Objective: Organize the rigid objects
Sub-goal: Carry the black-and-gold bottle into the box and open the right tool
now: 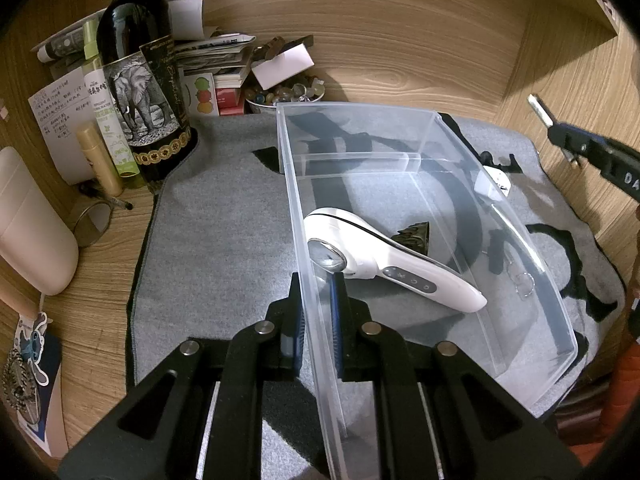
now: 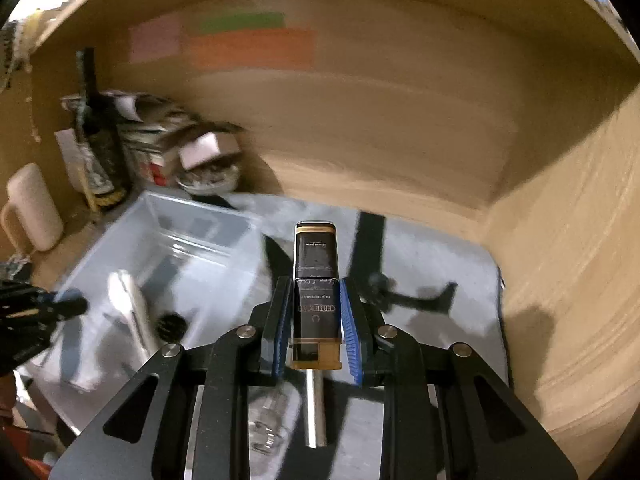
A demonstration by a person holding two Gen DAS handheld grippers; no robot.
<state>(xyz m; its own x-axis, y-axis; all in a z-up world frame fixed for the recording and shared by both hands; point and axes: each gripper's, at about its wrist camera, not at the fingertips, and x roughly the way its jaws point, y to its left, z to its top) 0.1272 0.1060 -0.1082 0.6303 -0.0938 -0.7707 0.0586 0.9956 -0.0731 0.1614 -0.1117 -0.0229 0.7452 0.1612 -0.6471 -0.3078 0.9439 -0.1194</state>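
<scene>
Clear bin (image 1: 532, 280) wall pinched in left jaws; right jaws clamp black-gold box (image 2: 316, 300); wine bottle (image 1: 140, 80) near bin.

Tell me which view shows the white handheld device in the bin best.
Left wrist view: the white handheld device lies sharp and unobstructed inside the clear plastic bin, buttons visible. Right wrist view shows it only as a motion-blurred white streak.

The clear bin (image 1: 404, 168) is open on top; its far compartment behind the divider is free, while the white handheld device (image 1: 384, 264) fills much of the near one. Left of it, the wine bottle (image 1: 140, 80) and paper stack (image 1: 216, 60) crowd the desk (image 1: 104, 264) corner.
</scene>
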